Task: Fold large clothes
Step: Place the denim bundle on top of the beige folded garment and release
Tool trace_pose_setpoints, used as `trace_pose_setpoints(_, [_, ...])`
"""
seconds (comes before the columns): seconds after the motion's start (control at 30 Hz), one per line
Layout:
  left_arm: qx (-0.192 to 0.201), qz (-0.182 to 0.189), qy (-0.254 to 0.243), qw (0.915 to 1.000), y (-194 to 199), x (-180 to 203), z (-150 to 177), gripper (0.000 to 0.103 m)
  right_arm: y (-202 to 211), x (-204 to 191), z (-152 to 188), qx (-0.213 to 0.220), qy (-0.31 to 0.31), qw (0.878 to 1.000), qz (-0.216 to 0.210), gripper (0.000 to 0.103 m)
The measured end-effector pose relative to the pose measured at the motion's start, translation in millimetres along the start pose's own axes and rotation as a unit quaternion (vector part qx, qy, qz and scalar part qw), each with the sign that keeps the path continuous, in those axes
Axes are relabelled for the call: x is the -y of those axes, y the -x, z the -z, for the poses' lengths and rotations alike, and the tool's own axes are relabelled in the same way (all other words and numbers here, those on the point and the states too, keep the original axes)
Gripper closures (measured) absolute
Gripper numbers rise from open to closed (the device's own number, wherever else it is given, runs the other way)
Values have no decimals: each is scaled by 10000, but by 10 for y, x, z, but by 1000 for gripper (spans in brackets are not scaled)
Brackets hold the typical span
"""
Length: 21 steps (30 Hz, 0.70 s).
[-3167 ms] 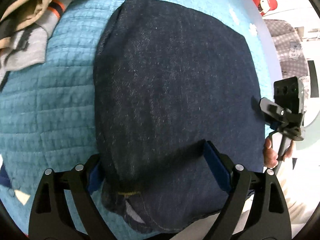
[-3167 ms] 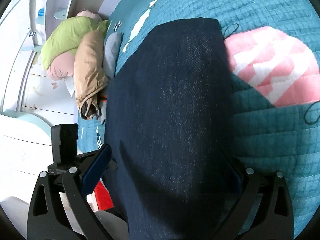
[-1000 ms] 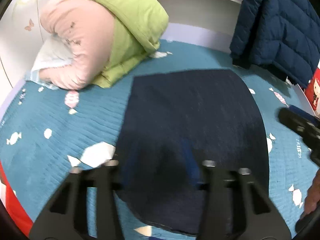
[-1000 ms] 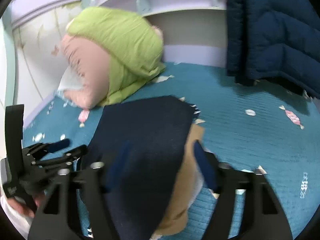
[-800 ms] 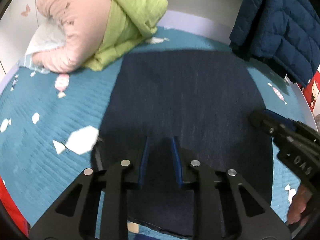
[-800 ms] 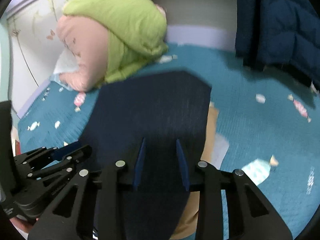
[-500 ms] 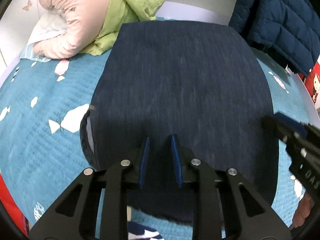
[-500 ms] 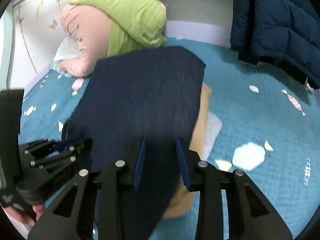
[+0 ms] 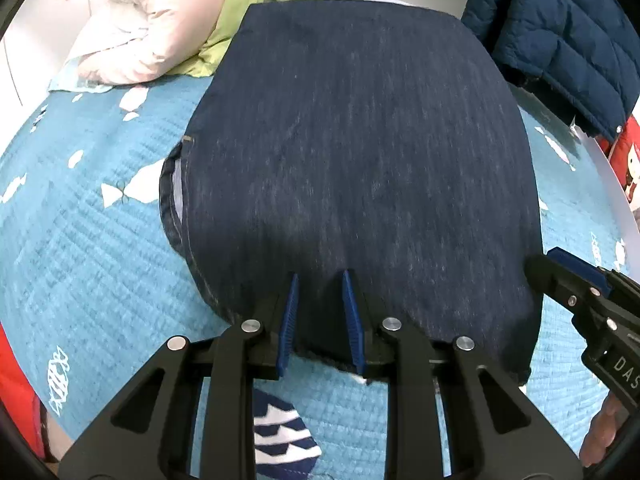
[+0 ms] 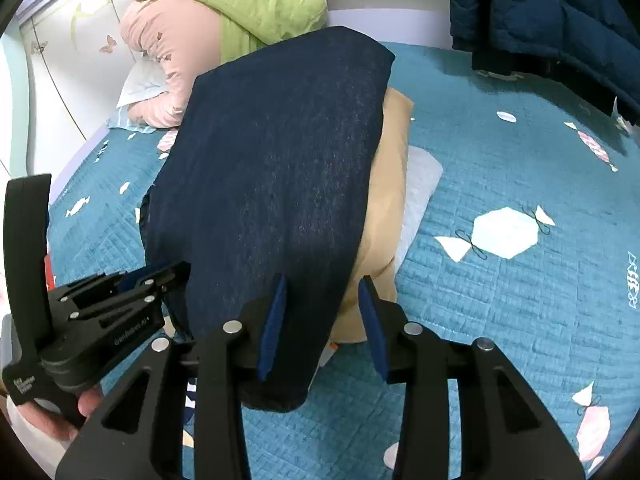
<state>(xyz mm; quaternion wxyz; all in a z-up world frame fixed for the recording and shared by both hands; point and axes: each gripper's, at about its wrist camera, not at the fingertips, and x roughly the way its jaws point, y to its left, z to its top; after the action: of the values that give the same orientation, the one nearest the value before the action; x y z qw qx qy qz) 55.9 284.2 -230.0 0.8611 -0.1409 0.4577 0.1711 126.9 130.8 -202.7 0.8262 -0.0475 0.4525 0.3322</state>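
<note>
While both wrists tilt steeply down toward the bed (image 9: 92, 248), our left hand-held gripper (image 9: 319, 280) clamps the folded jeans (image 9: 360, 140); our right hand-held gripper (image 10: 322, 285), jaws just widening, straddles their edge.

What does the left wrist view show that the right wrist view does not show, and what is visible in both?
Only the left wrist view shows the pale inner edge at the side of the dark denim garment and a red item at the frame's right edge.

Only the right wrist view shows the tan garment lying under the denim, with a pale grey piece beside it.

Both show the denim garment, the teal quilt, the green and pink bedding, the navy puffer jacket, and both hand-held grippers.
</note>
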Motion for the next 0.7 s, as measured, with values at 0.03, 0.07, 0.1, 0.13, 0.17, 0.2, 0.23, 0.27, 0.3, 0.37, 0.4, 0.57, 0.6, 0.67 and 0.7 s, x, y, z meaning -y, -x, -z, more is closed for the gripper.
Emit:
trace_pose_setpoints(0.03, [-12, -6, 38, 10000, 3, 1, 40, 80, 7, 8, 25, 5, -30, 10000, -19, 67])
trace_pose_setpoints(0.07, [-5, -15, 56, 10000, 11, 10, 68, 80, 15, 19, 47, 22, -69, 10000, -36, 67])
trace_pose_setpoints(0.1, [4, -38, 47, 10000, 24, 17, 86, 80, 41, 30, 63, 58, -81, 9999, -81, 67])
trace_pose_setpoints(0.13, [12, -81, 3, 10000, 46, 40, 102, 80, 66, 34, 59, 73, -90, 9999, -93, 65])
trace_pose_setpoints(0.17, [23, -157, -87, 9998, 87, 74, 113, 80, 117, 50, 47, 85, -169, 9998, -114, 58])
trace_pose_setpoints(0.2, [38, -230, -155, 9996, 127, 107, 117, 80, 177, 69, 39, 110, -275, 9994, -186, 51])
trace_pose_setpoints(0.23, [71, -358, -218, 9991, 193, 150, 124, 78, 273, 101, 39, 205, -421, 9984, -314, 34])
trace_pose_setpoints(0.27, [86, -413, -235, 9988, 228, 173, 121, 62, 364, 128, 44, 335, -522, 9973, -393, 21])
trace_pose_setpoints(0.3, [119, -500, -242, 9984, 289, 209, 125, 34, 515, 163, 68, 601, -638, 9953, -402, 17])
trace_pose_setpoints(0.37, [298, -485, -192, 9982, 446, 263, 147, 25, 814, 209, 121, 1097, -704, 9914, -130, 10])
trace_pose_setpoints(0.4, [341, -354, -165, 9987, 516, 293, 156, 23, 903, 223, 134, 1201, -679, 9904, -17, 10])
trace_pose_setpoints(0.57, [297, -56, -97, 9995, 859, 544, 179, 13, 1415, 332, 258, 1713, -514, 9783, 1045, 8])
trace_pose_setpoints(0.6, [205, -87, -124, 9997, 892, 606, 190, 12, 1526, 346, 301, 1836, -439, 9737, 1275, 8])
trace_pose_setpoints(0.67, [-68, -223, -215, 9995, 950, 742, 227, 12, 1738, 394, 397, 2065, -418, 9628, 1694, 8])
trace_pose_setpoints(0.7, [-102, -283, -292, 9991, 991, 816, 257, 12, 1812, 440, 440, 2153, -439, 9585, 1817, 8])
